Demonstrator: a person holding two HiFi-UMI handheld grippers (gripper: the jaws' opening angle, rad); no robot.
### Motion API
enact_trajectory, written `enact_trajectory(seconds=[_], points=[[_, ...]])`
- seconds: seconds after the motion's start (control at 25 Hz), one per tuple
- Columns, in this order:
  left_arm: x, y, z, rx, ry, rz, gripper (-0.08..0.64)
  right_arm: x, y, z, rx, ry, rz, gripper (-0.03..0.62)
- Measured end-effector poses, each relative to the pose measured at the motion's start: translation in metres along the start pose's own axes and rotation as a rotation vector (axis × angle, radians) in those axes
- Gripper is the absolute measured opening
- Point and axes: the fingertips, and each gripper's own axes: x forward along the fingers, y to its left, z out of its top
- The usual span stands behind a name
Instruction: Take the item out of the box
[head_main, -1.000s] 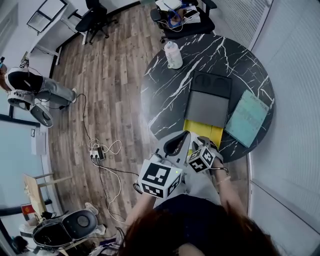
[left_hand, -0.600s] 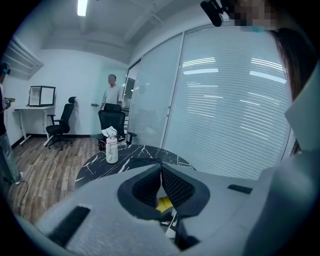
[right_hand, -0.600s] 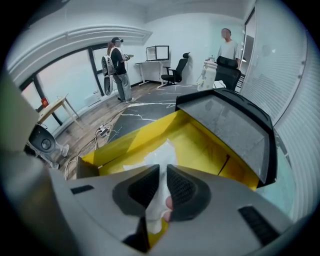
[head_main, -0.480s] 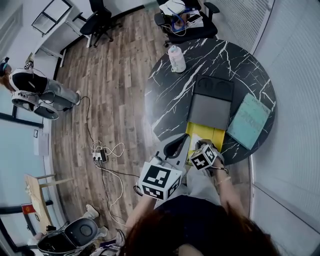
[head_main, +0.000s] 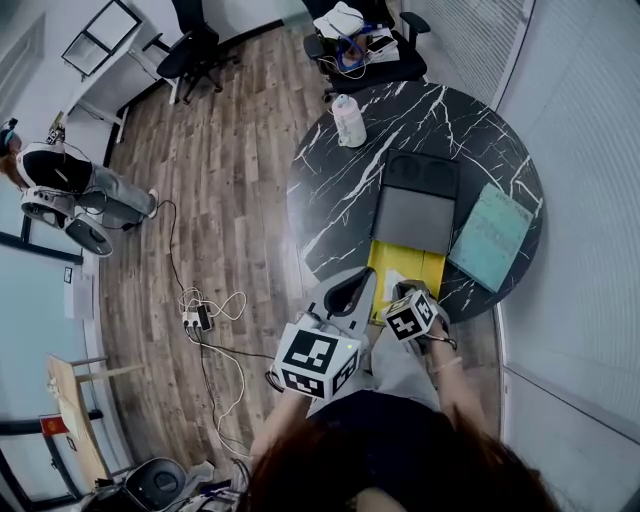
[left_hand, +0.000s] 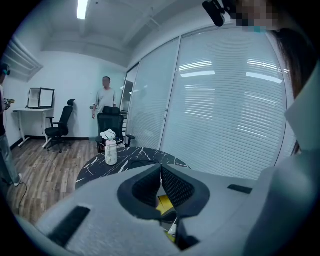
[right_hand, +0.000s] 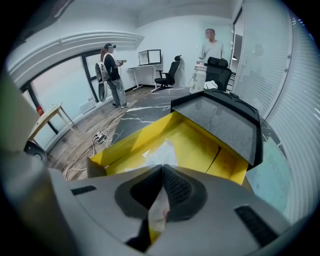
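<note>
Black marble table (head_main: 340, 200): right gripper (right_hand: 161, 172) has barely moved, jaws pinched on clear plastic packet (right_hand: 159, 152), still over open yellow cardboard box (right_hand: 200, 145); lift-out probably just starting. Left gripper (left_hand: 161, 172) closed, empty.

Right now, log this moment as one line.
right gripper: shut on clear packet | clear packet: extends over open yellow box | left gripper: shut, empty | yellow box: on black marble table
</note>
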Motion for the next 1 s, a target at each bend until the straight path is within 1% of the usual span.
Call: enact_trajectory(seconds=[0.4, 0.56, 0.68, 1.0], points=[[-0.023, -0.006, 0.0, 0.014, -0.038, -0.012, 0.028, -0.033, 0.003, 0.014, 0.037, -0.103, -0.067, 0.026], [-0.036, -0.01, -0.004, 0.019, -0.051, -0.02, 0.028, -0.049, 0.008, 0.019, 0.016, -0.149, -0.104, 0.026], [-0.044, -0.012, -0.004, 0.022, -0.066, -0.031, 0.028, -0.061, 0.008, 0.019, 0.009, -0.167, -0.135, 0.026], [-0.074, -0.02, -0.005, 0.033, -0.102, -0.063, 0.028, -0.098, 0.017, 0.02, 0.042, -0.206, -0.209, 0.026]])
